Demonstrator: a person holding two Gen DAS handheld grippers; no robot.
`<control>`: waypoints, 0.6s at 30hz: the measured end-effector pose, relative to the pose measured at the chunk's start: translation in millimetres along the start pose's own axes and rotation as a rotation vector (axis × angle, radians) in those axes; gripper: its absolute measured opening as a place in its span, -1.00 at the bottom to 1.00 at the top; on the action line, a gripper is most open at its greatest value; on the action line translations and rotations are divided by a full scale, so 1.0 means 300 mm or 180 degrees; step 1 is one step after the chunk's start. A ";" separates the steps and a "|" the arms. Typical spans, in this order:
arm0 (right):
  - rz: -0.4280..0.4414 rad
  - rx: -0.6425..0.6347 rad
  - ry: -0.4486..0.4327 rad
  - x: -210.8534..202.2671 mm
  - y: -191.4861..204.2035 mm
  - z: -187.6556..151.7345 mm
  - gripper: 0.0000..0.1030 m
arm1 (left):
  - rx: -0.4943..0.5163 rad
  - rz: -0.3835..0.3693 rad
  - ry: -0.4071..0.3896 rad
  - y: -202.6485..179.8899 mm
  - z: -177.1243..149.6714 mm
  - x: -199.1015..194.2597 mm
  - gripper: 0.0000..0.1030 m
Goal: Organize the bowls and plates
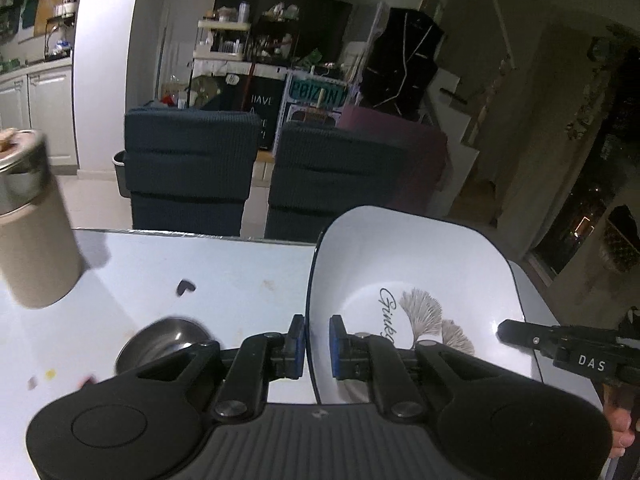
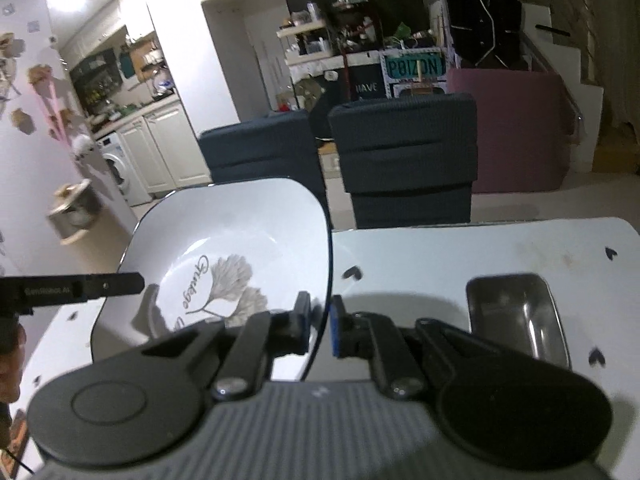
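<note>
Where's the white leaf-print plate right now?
The white leaf-print plate is held above the white table, its left rim in the left gripper and its right rim in the right gripper, near the metal tray.

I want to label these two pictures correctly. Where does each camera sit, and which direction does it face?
Left wrist: on the left gripper, looking along its fingers over the table; the plate is clamped at its left rim; a metal bowl lies below.
Right wrist: on the right gripper, clamping the plate's right rim; a metal tray lies on the table.
Shared: the plate, the table, two dark chairs, and each view shows the other gripper.
</note>
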State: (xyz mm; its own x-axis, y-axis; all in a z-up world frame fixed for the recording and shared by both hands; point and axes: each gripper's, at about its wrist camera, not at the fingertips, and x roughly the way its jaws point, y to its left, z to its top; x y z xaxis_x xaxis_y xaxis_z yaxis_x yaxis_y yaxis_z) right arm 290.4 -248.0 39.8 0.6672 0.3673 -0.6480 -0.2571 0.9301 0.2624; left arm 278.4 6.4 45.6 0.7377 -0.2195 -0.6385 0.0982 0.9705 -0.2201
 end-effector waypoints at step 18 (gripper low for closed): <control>0.0196 0.0160 0.0693 -0.155 0.181 -0.538 -0.76 | -0.0230 0.0046 0.0580 0.124 -0.510 -0.265 -0.75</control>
State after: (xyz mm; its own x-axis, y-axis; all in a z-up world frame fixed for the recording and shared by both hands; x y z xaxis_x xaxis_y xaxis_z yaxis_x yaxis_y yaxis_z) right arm 132.6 -213.3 -31.0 0.4833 0.4216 -0.7672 -0.2540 0.9062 0.3380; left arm 121.2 44.7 -24.6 0.6049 -0.2262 -0.7635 0.0355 0.9655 -0.2580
